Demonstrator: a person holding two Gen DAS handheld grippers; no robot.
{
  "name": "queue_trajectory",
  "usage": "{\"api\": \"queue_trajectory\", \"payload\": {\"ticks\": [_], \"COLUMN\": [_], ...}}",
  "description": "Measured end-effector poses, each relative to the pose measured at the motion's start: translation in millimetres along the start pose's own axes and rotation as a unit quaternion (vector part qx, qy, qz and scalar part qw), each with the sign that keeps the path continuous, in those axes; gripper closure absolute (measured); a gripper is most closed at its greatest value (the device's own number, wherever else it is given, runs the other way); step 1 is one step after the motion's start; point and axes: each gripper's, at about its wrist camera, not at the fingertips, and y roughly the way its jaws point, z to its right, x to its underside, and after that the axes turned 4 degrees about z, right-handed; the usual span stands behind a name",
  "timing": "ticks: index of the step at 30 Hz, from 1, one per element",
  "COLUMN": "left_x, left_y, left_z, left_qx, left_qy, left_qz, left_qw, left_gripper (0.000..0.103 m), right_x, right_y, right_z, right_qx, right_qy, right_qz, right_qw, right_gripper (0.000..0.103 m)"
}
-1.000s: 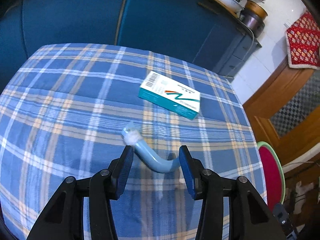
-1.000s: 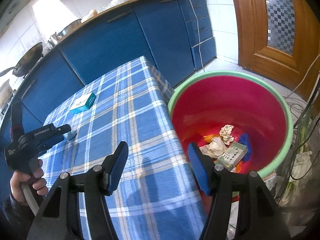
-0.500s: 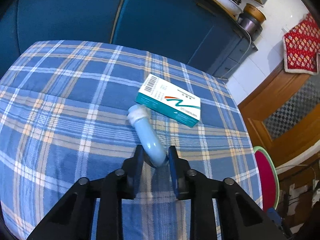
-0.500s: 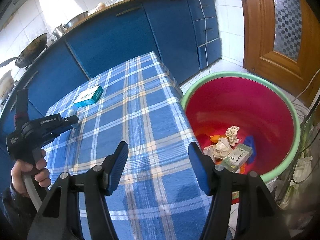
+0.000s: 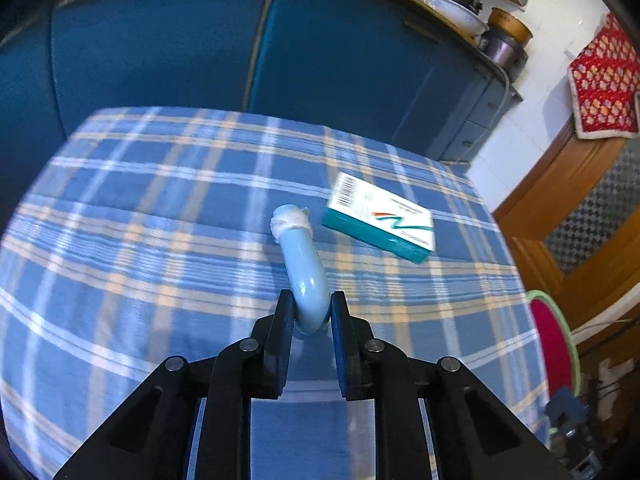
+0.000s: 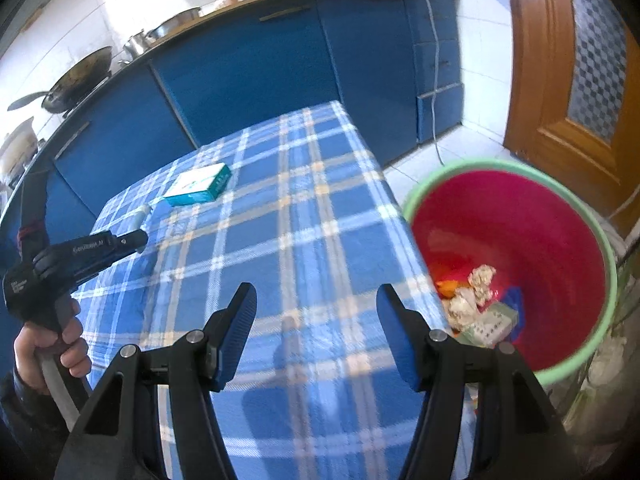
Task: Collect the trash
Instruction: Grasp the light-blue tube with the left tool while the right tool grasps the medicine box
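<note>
My left gripper [image 5: 310, 310] is shut on a curved light-blue tube [image 5: 302, 264] with a white cap end, held just above the blue plaid tablecloth [image 5: 160, 240]. A teal and white carton [image 5: 382, 216] lies flat on the cloth to the right of the tube's cap. In the right wrist view the carton [image 6: 199, 189] is far left, and the left gripper [image 6: 138, 236] shows beside it with the tube end [image 6: 141, 213] poking out. My right gripper [image 6: 316, 312] stands open over the table's near edge, with nothing between its fingers. A red basin with a green rim [image 6: 516, 232] on the floor holds crumpled paper and a small box.
Blue kitchen cabinets [image 6: 248, 64] run behind the table, with a wok [image 6: 76, 80] and pots on the counter. A wooden door [image 6: 580, 60] stands at the right. A person's hand [image 6: 48, 356] grips the left tool's handle. A cable hangs down the cabinet front.
The left jaws have shut on the blue tube and lifted it slightly, its cap now pointing away. The right gripper has drifted left, so the basin sits further right in its view.
</note>
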Motion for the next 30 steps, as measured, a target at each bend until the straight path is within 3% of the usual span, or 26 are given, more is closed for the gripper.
{"api": "queue_trajectory", "payload": {"ticks": [3, 7, 12, 16, 20, 30], "left_x": [-2.3, -2.5, 0.1, 1.9, 3.6, 4.7], "left_y": [0.5, 2.9, 5.8, 5.9, 5.4, 6.7], "left_z": [-12.3, -27.0, -34.6, -31.7, -28.3, -25.8], "left_qx": [-0.021, -0.041, -0.055, -0.064, -0.066, -0.071], "left_qy": [-0.002, -0.008, -0.010, 0.002, 0.012, 0.021], "left_qz": [0.002, 0.004, 0.008, 0.014, 0.018, 0.024], "left_qw": [0.9998, 0.9991, 0.9984, 0.9978, 0.9976, 0.9969], "left_gripper": [0.085, 0.085, 0.085, 0.085, 0.084, 0.084], "right_x": [-10.5, -26.2, -44.7, -54.5, -63.9, -91.0], "right_y": [7.7, 24.3, 58.2, 89.9, 118.4, 157.5], "right_z": [-15.3, -33.9, -64.8, -88.1, -104.4, -137.1], "right_qx": [-0.013, -0.035, -0.051, -0.076, -0.070, -0.088], "right_qy": [-0.019, -0.042, -0.094, -0.150, -0.205, -0.297], "right_qz": [0.000, -0.004, -0.016, -0.039, -0.049, -0.043], "right_qw": [1.000, 0.998, 0.994, 0.985, 0.975, 0.950], "right_gripper": [0.039, 0.022, 0.019, 0.014, 0.014, 0.014]}}
